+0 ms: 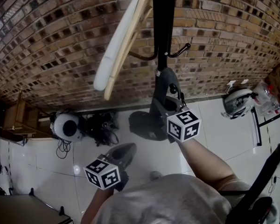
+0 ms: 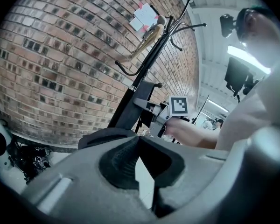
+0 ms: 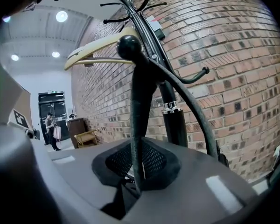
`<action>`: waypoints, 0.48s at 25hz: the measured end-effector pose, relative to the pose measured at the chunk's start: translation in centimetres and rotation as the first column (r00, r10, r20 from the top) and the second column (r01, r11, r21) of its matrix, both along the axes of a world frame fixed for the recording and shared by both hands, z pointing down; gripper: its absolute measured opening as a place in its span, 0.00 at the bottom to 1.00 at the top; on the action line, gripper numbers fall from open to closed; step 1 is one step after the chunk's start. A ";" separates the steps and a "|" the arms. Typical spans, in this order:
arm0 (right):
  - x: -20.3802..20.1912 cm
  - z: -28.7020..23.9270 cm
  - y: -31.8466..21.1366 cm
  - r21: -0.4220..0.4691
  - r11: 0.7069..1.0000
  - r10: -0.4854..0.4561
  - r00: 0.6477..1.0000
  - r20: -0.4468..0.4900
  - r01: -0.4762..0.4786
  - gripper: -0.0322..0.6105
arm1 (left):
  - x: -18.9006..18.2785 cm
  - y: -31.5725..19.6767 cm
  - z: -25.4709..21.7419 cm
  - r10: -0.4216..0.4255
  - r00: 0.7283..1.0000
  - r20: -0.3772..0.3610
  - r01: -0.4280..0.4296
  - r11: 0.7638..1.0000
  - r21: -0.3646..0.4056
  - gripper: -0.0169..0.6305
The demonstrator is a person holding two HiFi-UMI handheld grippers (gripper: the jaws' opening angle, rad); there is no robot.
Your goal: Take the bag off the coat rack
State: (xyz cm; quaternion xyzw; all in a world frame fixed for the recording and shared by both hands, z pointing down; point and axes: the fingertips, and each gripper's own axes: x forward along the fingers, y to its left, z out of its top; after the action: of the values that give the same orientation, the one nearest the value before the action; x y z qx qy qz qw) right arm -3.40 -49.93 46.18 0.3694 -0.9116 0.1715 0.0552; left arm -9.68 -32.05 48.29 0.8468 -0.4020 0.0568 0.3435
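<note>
A black coat rack pole (image 1: 163,17) stands against the brick wall, with curved hooks (image 1: 179,50) on it. A dark bag (image 1: 159,104) hangs beside the pole, and its thin black strap (image 3: 139,92) runs up over a ball-tipped hook (image 3: 129,45). My right gripper (image 1: 171,94) is shut on that strap just below the hook, and the strap passes between its pads (image 3: 151,164). My left gripper (image 1: 127,149) hangs lower left, away from the rack. Its jaws meet at the tips (image 2: 139,143) with nothing between them.
A cream wooden hanger (image 1: 121,41) hangs from the rack, up and left of the bag. The rack's round base (image 1: 142,125) rests on white floor tiles. A white helmet-like device (image 1: 66,126) with cables sits left, a wooden chair (image 1: 16,118) farther left, more gear (image 1: 237,101) right.
</note>
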 end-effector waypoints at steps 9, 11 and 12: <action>-0.3 -1.7 2.3 0.027 0.999 -0.045 0.997 -0.056 0.046 0.09 | 0.4 1.0 -0.1 0.017 1.000 -0.009 -0.017 1.000 0.016 0.03; -0.7 -2.5 3.0 0.034 0.996 -0.075 0.996 -0.048 0.077 0.09 | 0.5 1.3 -0.2 0.017 1.000 -0.013 -0.016 1.000 0.019 0.03; -0.8 -3.1 3.4 0.039 0.995 -0.087 0.995 -0.043 0.088 0.09 | 0.5 1.6 -0.3 0.018 1.000 -0.014 -0.018 1.000 0.021 0.03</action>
State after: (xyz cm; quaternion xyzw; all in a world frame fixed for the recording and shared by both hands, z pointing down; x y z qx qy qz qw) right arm -4.24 -46.56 43.11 0.3336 -0.9289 0.1426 0.0736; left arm -9.13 -30.46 47.98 0.8543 -0.3926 0.0498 0.3370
